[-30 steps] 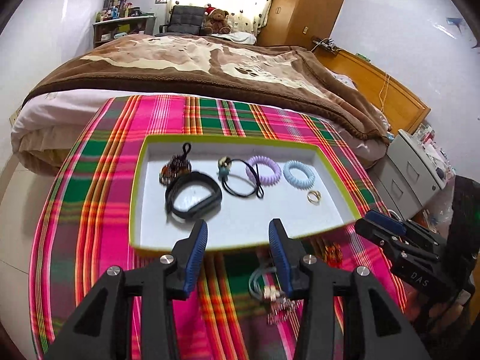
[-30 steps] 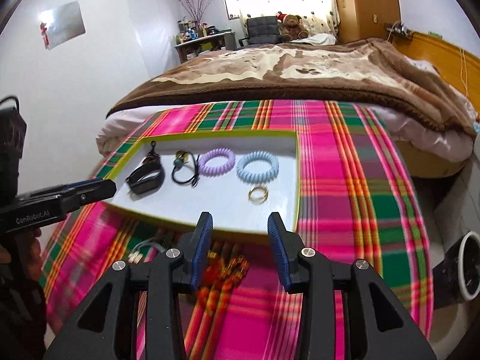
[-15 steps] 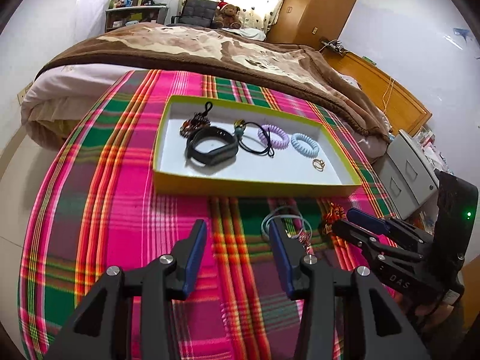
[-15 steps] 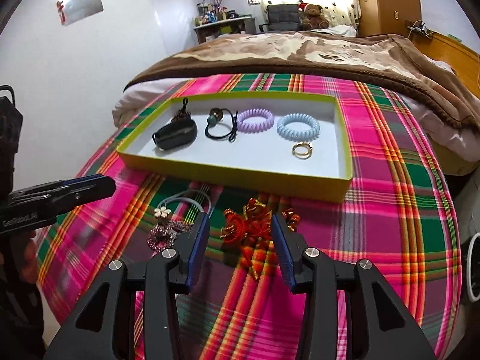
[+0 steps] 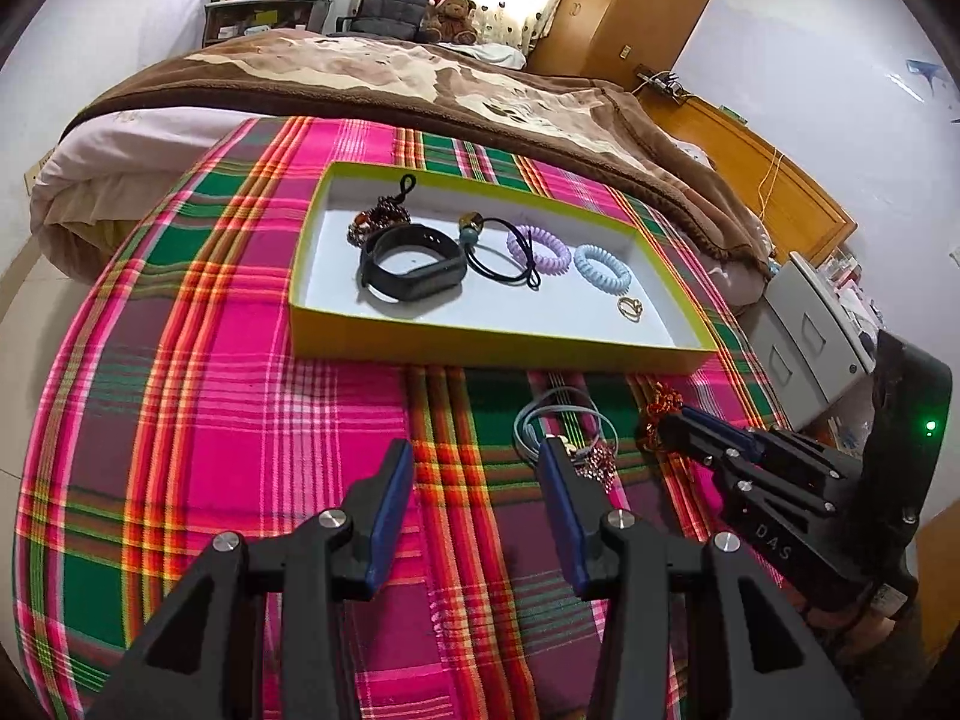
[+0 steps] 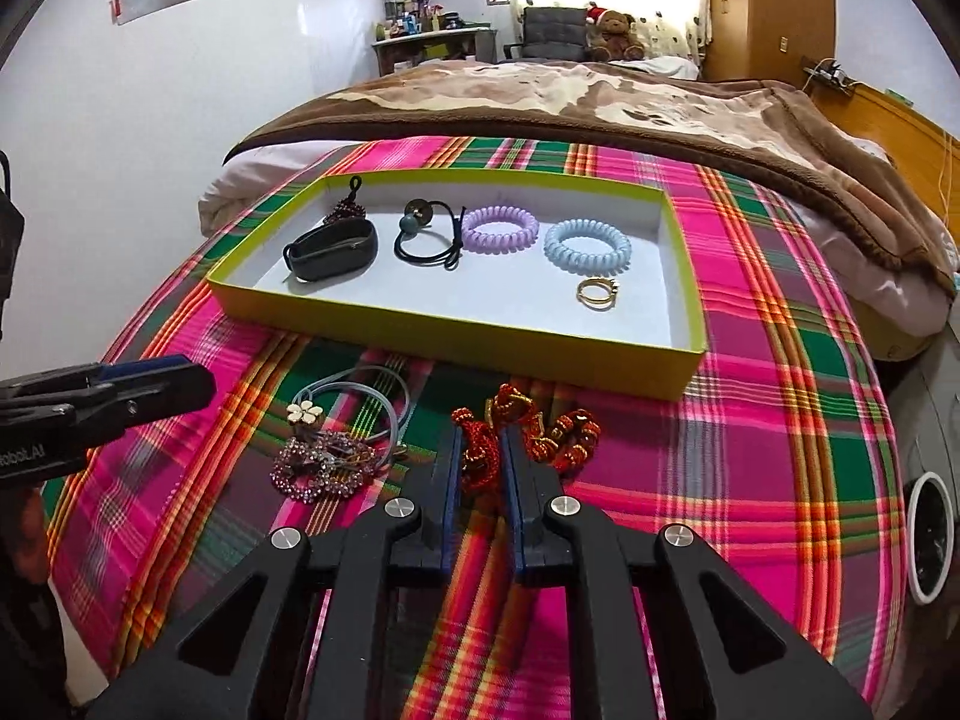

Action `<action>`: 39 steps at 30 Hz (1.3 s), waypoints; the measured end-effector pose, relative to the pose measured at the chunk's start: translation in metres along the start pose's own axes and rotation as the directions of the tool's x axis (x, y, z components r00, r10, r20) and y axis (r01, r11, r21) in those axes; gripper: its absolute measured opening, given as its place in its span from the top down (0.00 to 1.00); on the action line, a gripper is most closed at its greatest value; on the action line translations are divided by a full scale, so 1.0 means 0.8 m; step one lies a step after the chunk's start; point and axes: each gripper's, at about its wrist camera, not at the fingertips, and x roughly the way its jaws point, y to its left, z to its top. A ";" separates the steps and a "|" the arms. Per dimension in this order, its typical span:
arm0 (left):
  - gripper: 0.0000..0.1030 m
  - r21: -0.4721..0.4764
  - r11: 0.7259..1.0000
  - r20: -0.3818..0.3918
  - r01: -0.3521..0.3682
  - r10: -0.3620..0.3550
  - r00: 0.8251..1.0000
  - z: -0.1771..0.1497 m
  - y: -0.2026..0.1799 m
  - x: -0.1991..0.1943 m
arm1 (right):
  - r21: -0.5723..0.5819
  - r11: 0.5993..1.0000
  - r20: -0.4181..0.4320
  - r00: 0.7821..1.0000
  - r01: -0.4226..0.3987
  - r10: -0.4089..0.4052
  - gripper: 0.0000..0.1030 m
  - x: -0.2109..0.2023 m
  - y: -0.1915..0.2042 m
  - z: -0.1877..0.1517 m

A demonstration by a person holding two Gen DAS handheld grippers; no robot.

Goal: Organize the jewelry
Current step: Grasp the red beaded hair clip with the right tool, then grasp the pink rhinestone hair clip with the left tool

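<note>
Right wrist view: the right hand-held gripper point(image 6: 483, 456) has just closed, pinching the red-and-gold beaded bracelet point(image 6: 528, 429), ready for the yellow-rimmed tray point(image 6: 456, 333); the left hand-held gripper point(image 5: 474, 483) stays spread.

"DAS" on right gripper point(image 5: 663, 432), "obot.AI" on left gripper point(image 6: 198, 381)

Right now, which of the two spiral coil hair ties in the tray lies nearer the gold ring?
The pale blue spiral coil hair tie. It lies just behind the gold ring, at the tray's right end; the lilac spiral coil hair tie lies further left, beside the black elastic.
</note>
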 end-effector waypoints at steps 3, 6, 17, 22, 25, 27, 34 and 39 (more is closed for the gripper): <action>0.56 0.008 1.000 -0.003 0.001 -0.001 1.000 -0.001 -0.004 0.001 | 0.027 1.000 0.021 1.000 -0.014 0.013 0.89 -0.009 -0.008 -0.002; 0.56 0.014 1.000 -0.001 0.007 -0.007 1.000 -0.002 -0.007 0.000 | 0.069 0.997 0.050 0.998 -0.042 0.039 0.89 -0.021 -0.018 -0.004; 0.56 0.048 0.998 -0.055 0.044 -0.041 0.998 -0.013 -0.025 0.018 | 0.228 0.958 0.157 0.978 -0.173 0.140 0.90 -0.055 -0.063 -0.006; 0.56 0.077 0.996 -0.082 0.051 -0.045 0.996 -0.016 -0.039 0.029 | 0.248 0.955 0.179 0.976 -0.164 0.121 0.90 -0.064 -0.070 -0.006; 0.56 0.117 0.993 -0.080 0.020 -0.010 0.997 -0.018 -0.050 0.034 | 0.247 0.955 0.188 0.975 -0.165 0.120 0.90 -0.068 -0.071 -0.007; 0.56 0.142 0.990 -0.076 -0.001 0.012 0.997 -0.019 -0.056 0.036 | 0.246 0.955 0.187 0.975 -0.164 0.119 0.90 -0.069 -0.073 -0.008; 0.50 0.225 0.974 -0.078 -0.028 0.046 0.996 -0.017 -0.077 0.045 | 0.251 0.953 0.182 0.975 -0.171 0.127 0.90 -0.067 -0.078 -0.012; 0.50 0.224 0.975 -0.092 -0.010 0.031 0.995 -0.015 -0.084 0.048 | 0.262 0.948 0.184 0.974 -0.181 0.135 0.90 -0.067 -0.084 -0.016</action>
